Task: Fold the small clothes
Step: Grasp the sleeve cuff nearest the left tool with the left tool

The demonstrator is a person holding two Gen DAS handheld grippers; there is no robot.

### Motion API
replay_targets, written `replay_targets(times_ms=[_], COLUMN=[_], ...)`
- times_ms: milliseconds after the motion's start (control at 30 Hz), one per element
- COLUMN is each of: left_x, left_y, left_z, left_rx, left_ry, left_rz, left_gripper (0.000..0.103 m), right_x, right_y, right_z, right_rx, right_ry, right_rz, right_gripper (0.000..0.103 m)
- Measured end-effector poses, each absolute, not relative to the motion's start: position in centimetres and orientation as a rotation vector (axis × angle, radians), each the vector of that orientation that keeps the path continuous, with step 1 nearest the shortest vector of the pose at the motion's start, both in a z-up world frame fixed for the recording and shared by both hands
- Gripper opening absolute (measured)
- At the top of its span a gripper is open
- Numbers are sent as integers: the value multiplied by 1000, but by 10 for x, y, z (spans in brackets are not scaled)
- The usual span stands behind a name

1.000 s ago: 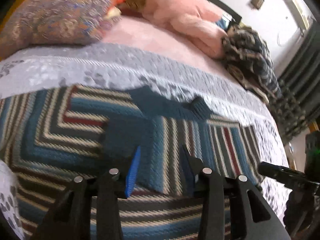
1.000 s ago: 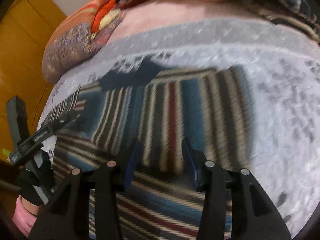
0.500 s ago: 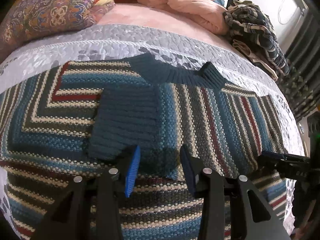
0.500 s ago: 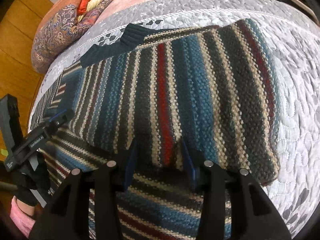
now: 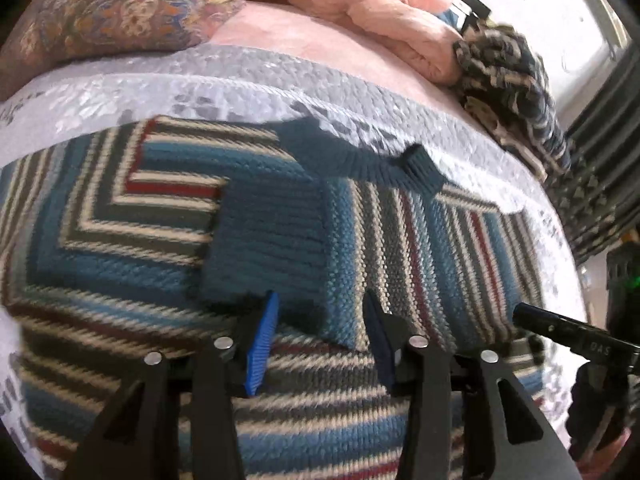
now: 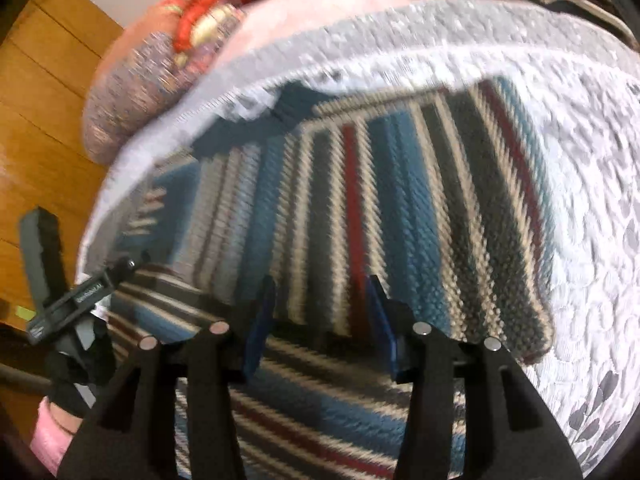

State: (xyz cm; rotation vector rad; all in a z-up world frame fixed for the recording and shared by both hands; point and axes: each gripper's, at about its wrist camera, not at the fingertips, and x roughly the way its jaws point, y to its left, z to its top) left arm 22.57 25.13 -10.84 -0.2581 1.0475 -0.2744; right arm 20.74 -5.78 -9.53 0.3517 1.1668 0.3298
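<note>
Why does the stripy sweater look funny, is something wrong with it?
Nothing looks torn or spilled. The striped sweater lies on the grey bedspread with both sleeves folded in, so the blue cuff rests on its middle.

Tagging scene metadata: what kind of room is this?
Most likely a bedroom. The striped sweater lies on a bed with a grey quilted bedspread, a patterned pillow and a bunched pink blanket at the far end.
</note>
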Motion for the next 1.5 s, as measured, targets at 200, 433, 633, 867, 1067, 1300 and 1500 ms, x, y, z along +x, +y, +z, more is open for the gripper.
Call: replay_targets(times_ms=[200, 433, 633, 867, 1067, 1300, 1500], left_x=[196, 144, 120, 132, 151, 168, 166], left_y=[342, 496, 589, 649, 663, 670, 673], left_z=[-67, -64, -92, -134, -150, -148, -145], left_rx=[-303, -491, -671, -867, -913, -839, -813], left_ry=[971, 910, 855, 796, 747, 749, 742], left_rz=[-147, 139, 329, 358, 368, 413, 442], left_gripper=[65, 65, 65, 64, 64, 41, 15], right_x=[204, 200, 197, 196, 197, 199, 199], right_y=[-64, -74, -68, -64, -59, -53, -52], right_z=[-84, -99, -102, -107, -113, -116, -116], right_rx=[386, 397, 365, 329, 301, 262, 251], right_ry=[1163, 1199, 1205, 1210, 1218, 1220, 1221], right_rz=[341, 315, 309, 294, 280, 267, 260], right_gripper=[55, 55, 55, 55, 55, 56, 56])
